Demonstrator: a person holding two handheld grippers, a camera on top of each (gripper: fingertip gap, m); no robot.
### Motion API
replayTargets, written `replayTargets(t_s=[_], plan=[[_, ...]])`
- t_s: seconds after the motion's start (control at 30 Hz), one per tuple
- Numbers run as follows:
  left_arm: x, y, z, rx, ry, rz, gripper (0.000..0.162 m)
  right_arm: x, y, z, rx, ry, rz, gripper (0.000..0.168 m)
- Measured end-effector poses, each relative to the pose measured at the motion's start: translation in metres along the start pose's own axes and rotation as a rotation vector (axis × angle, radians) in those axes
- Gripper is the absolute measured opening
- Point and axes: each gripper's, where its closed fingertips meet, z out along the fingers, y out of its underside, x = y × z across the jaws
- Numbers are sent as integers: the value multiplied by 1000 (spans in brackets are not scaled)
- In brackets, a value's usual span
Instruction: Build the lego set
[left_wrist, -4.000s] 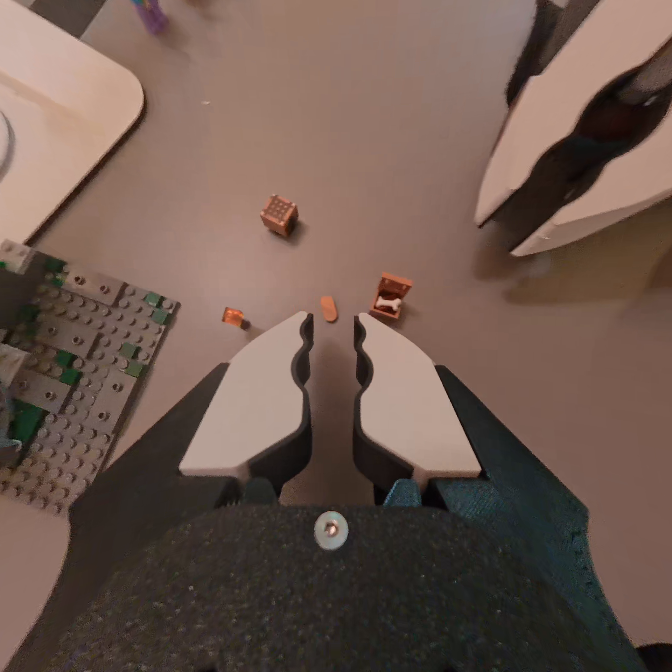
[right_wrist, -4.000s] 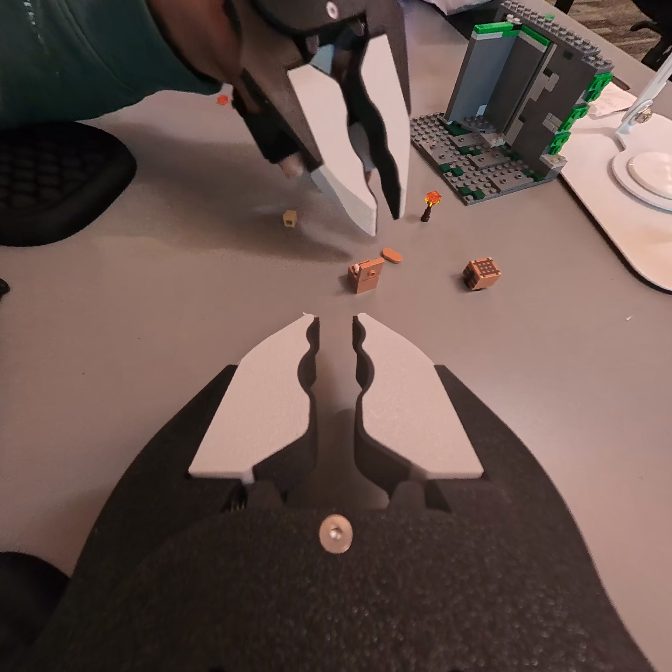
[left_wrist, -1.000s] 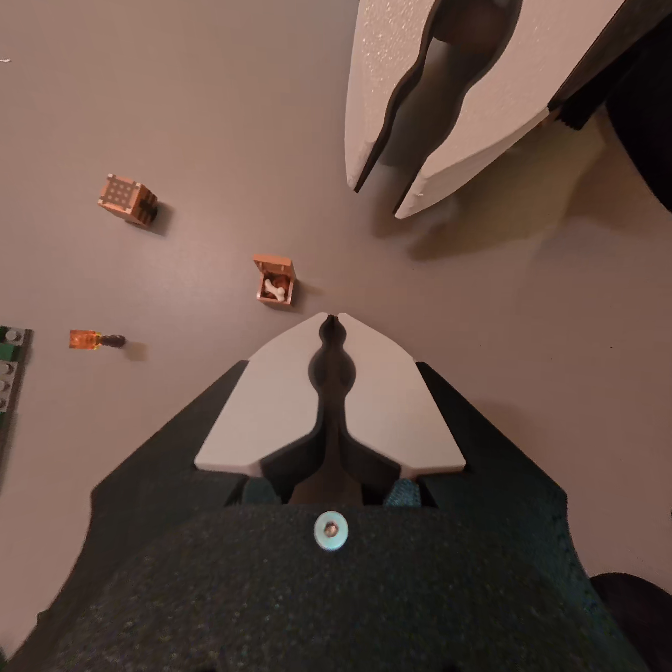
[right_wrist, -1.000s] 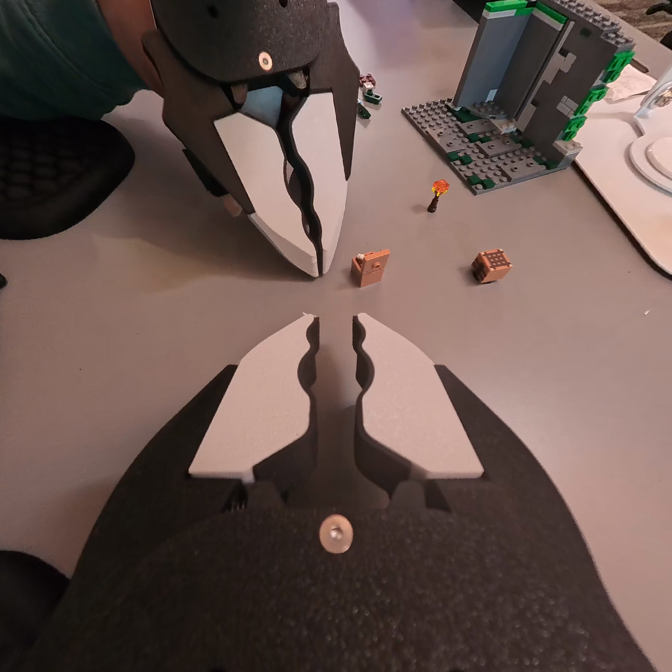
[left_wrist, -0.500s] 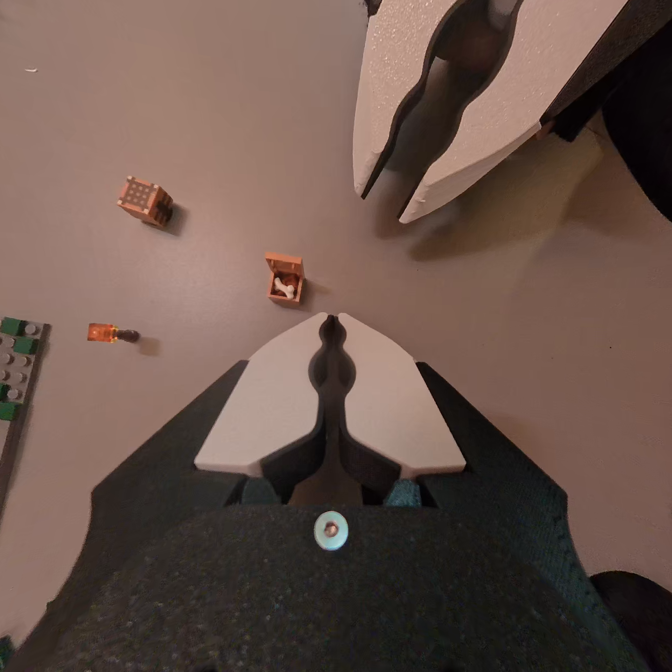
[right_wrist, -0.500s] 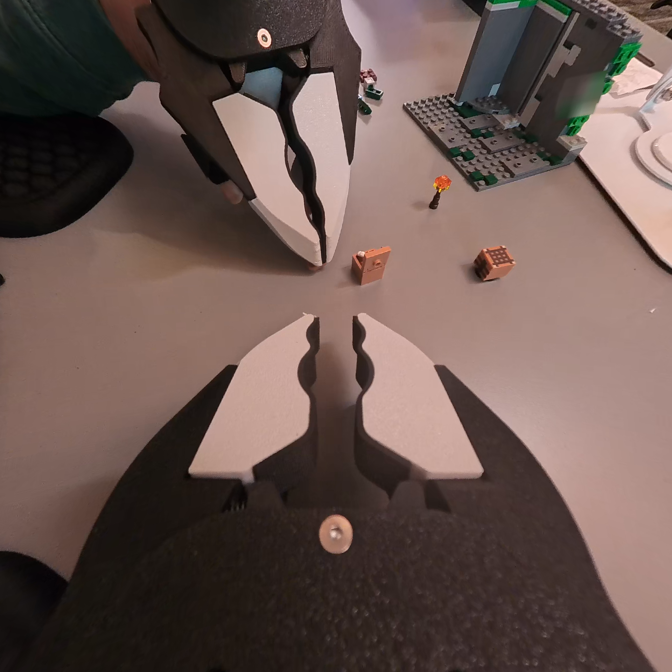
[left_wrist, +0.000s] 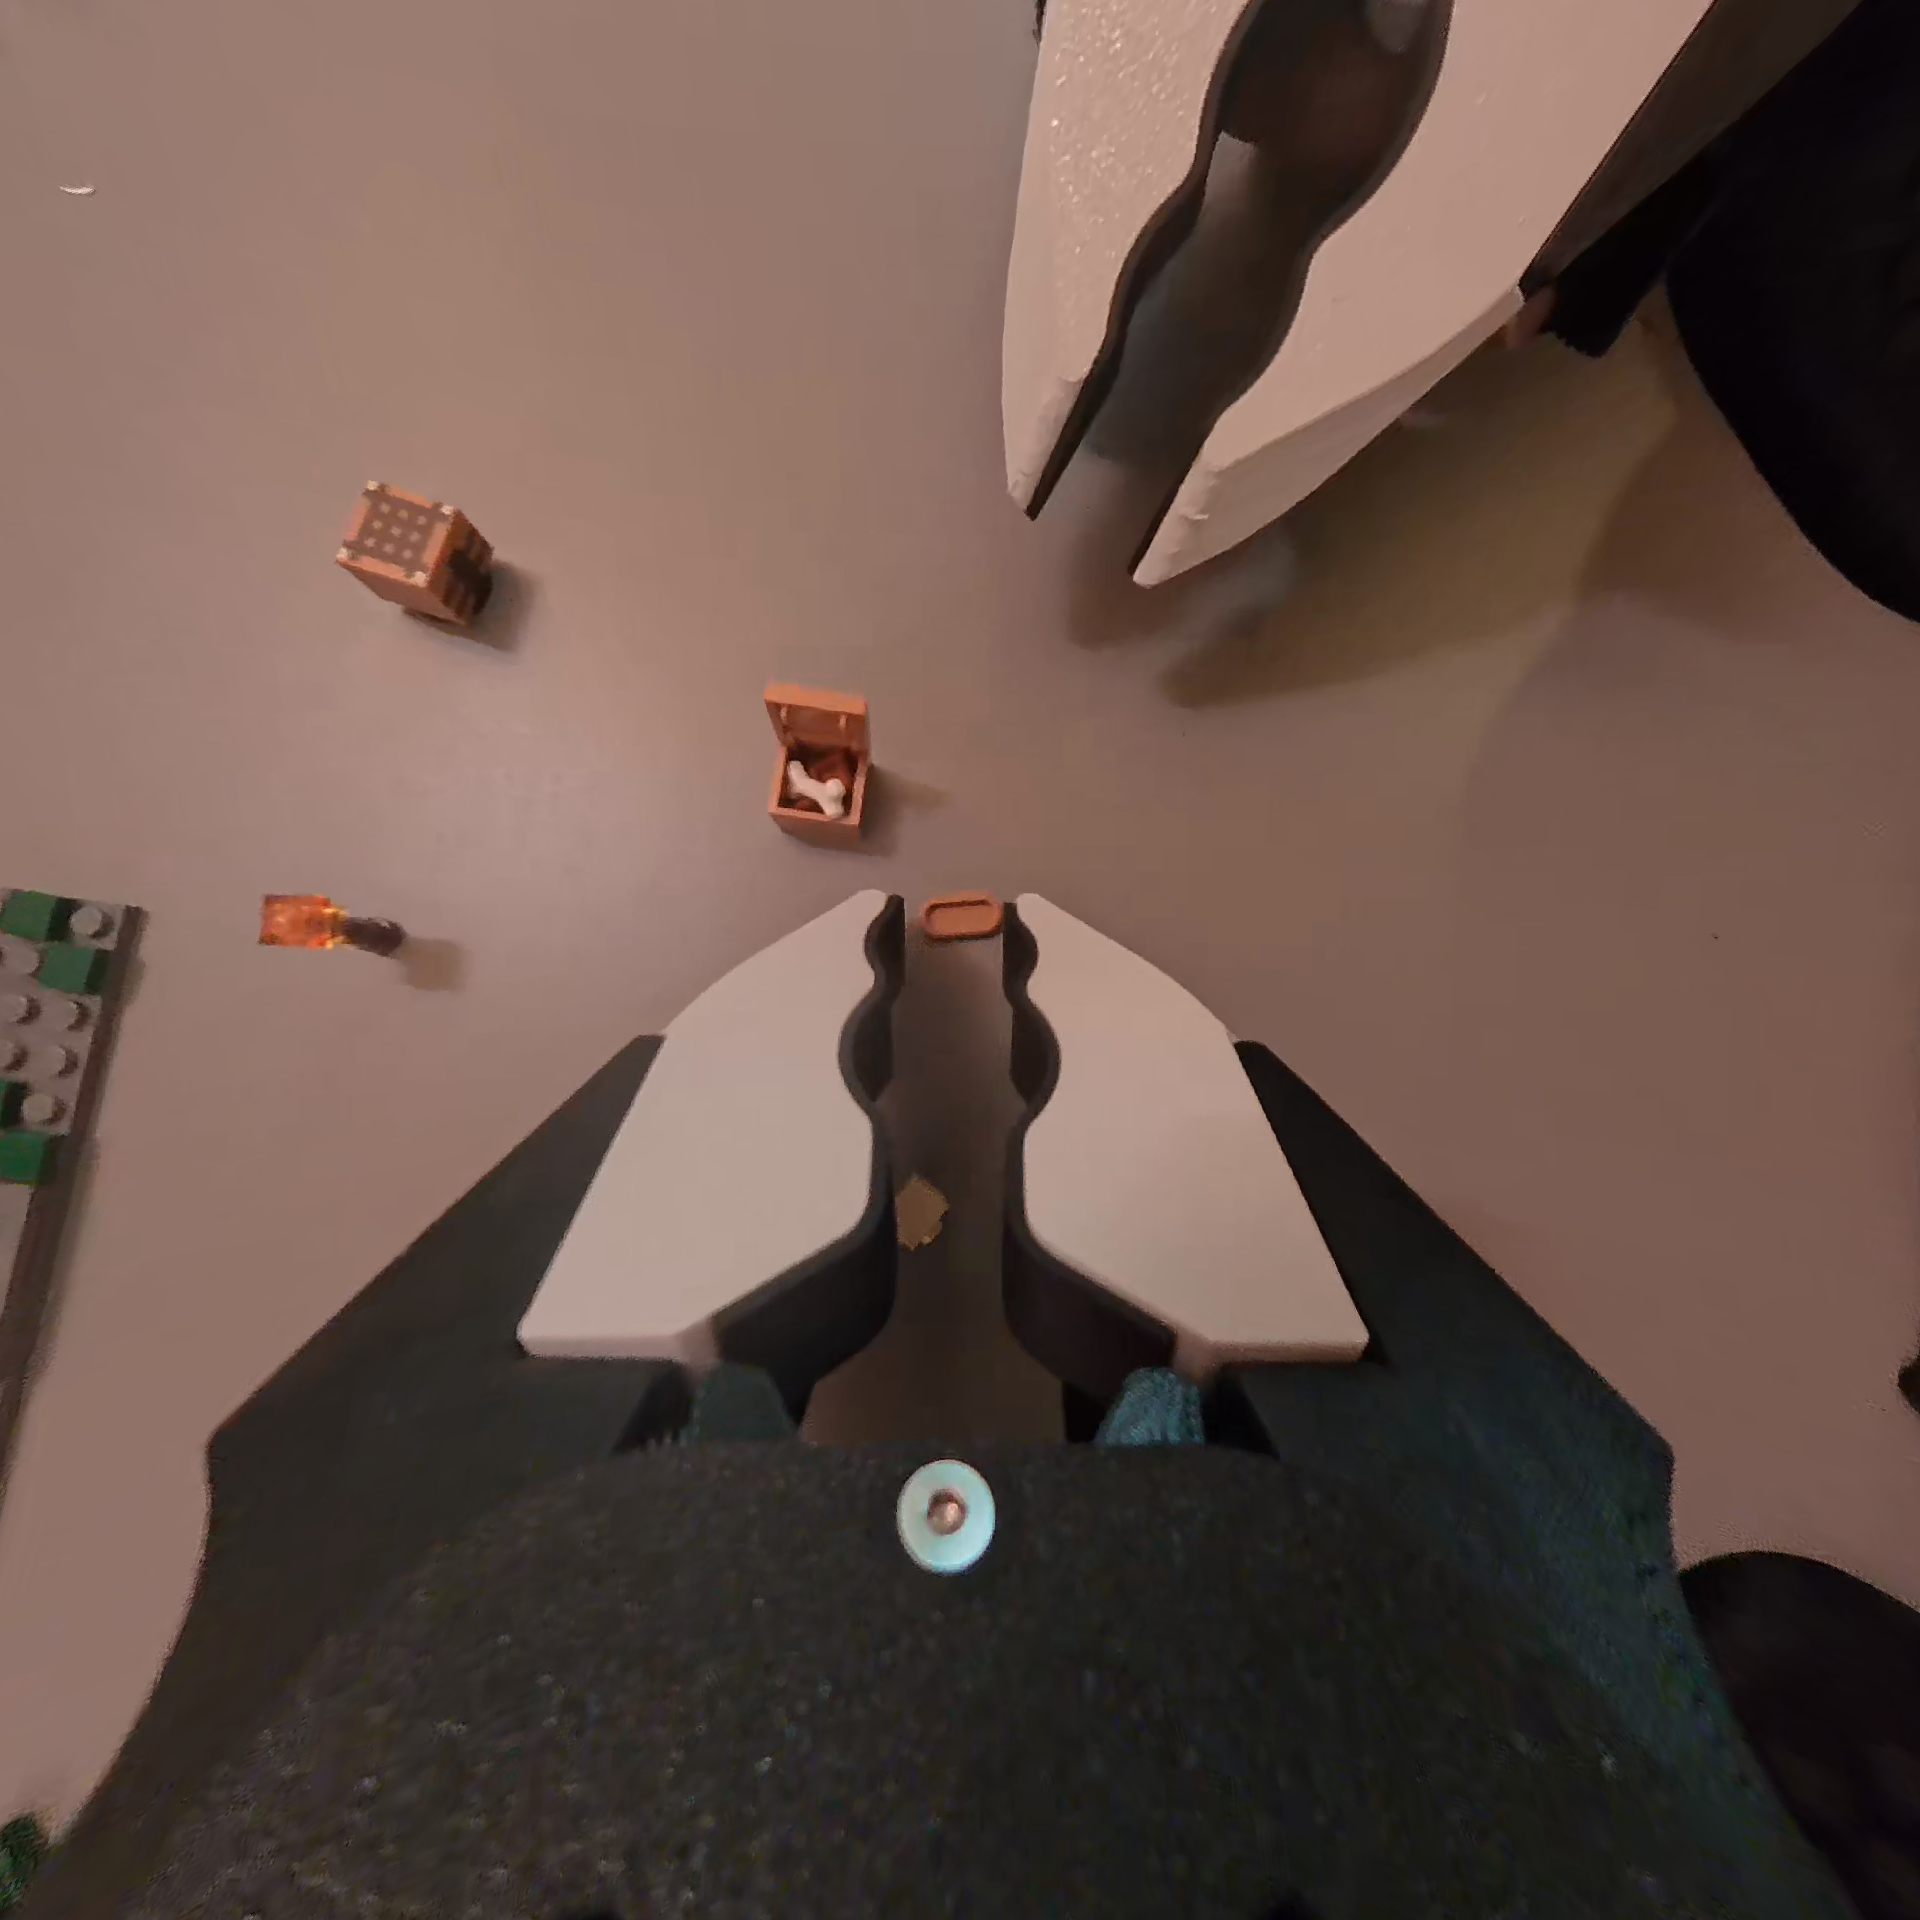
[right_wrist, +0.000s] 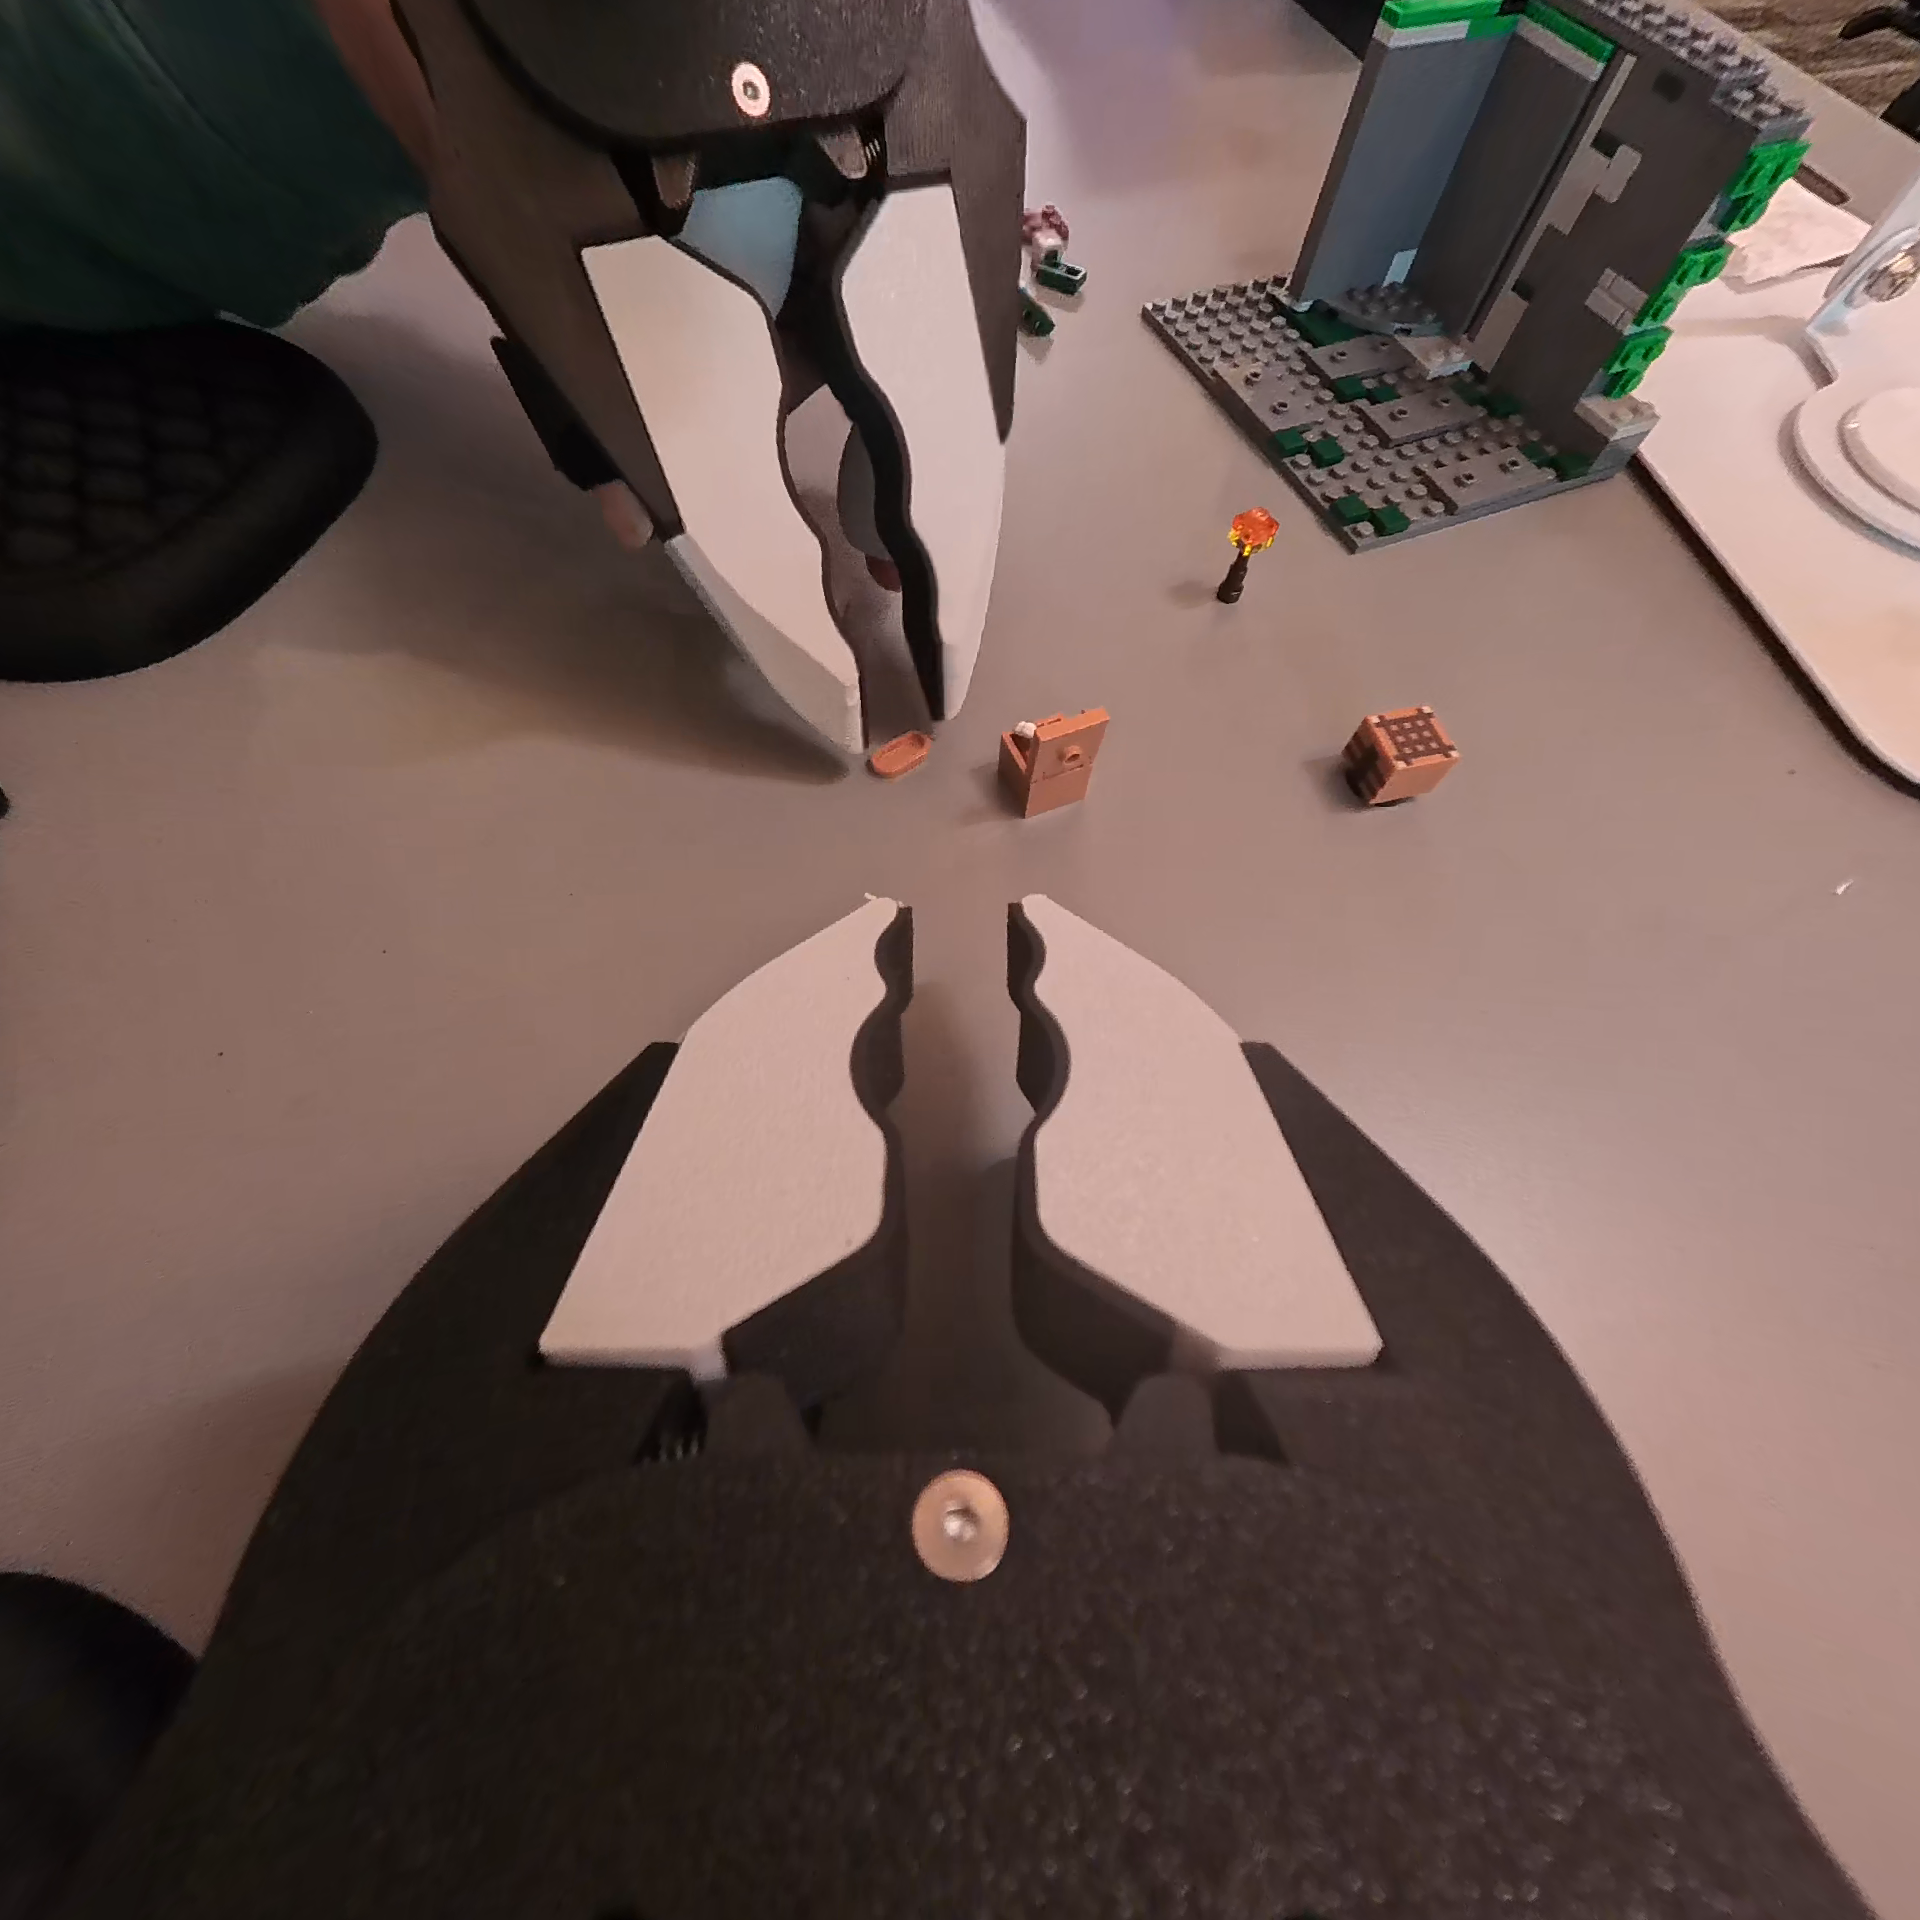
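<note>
Two grippers in view, both w/ fingers parted and holding nothing. My left gripper (left_wrist: 951, 914) has a narrow gap, tips down near the grey worktop (left_wrist: 623, 312); a small flat brown oval piece (left_wrist: 961, 921) lies on the worktop right at the gap between the tips. From the right wrist cam that piece (right_wrist: 900, 752) sits just below the left gripper's (right_wrist: 902, 727) tips; can't tell if a finger touches it. My right gripper (right_wrist: 960, 914) hovers over bare worktop, fingers also narrowly apart, facing the left one; in the left cam it (left_wrist: 1091, 540) comes in from the top right.

Just beside the oval piece is a small brown chest (left_wrist: 820, 758), lid up, w/ a white bone-shaped bit inside; same chest (right_wrist: 1052, 762) shows mid-frame in the right cam. Farther along, apart from it, a brown cube w/ a grid top (right_wrist: 1400, 755), also seen in the left cam (left_wrist: 416, 545). A little torch w/ an orange flame (right_wrist: 1245, 551) stands between chest and build; in the left cam it (left_wrist: 327, 925) reads as sideways, prob. cam angle.

The grey-and-green lego build (right_wrist: 1507, 291), walls up on a studded baseplate, stands toward the worktop's far right side, next to a white board (right_wrist: 1766, 582); its baseplate edge (left_wrist: 52, 1039) shows at the left cam's left border. A few loose small bits (right_wrist: 1049, 260) lie behind the left gripper. A teal sleeve (right_wrist: 156, 135) sits top left.
</note>
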Motion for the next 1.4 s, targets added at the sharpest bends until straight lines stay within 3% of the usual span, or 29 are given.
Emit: replayTargets(t_s=[0.4,0.47,0.7,0.8,0.87,1.23,1.4], plan=[[0,2,5,-29,-27,29,12,0,1,0,-3,-2,1,17],[-1,1,4,-23,-41,44,0,0,0,0,-1,0,0,17],[-2,0,-2,-11,-36,56,1,0,0,-1,0,0,-1,17],[0,4,5,-35,-40,89,17,0,0,0,-1,-1,-2,17],[2,1,7,-22,-30,101,18,0,0,-1,-1,0,-3,17],[3,-1,8,-7,-13,85,10,0,-1,-1,4,-1,0,17],[3,-16,-3,104,15,31,1,-3,-4,-1,21,-7,-14,17]])
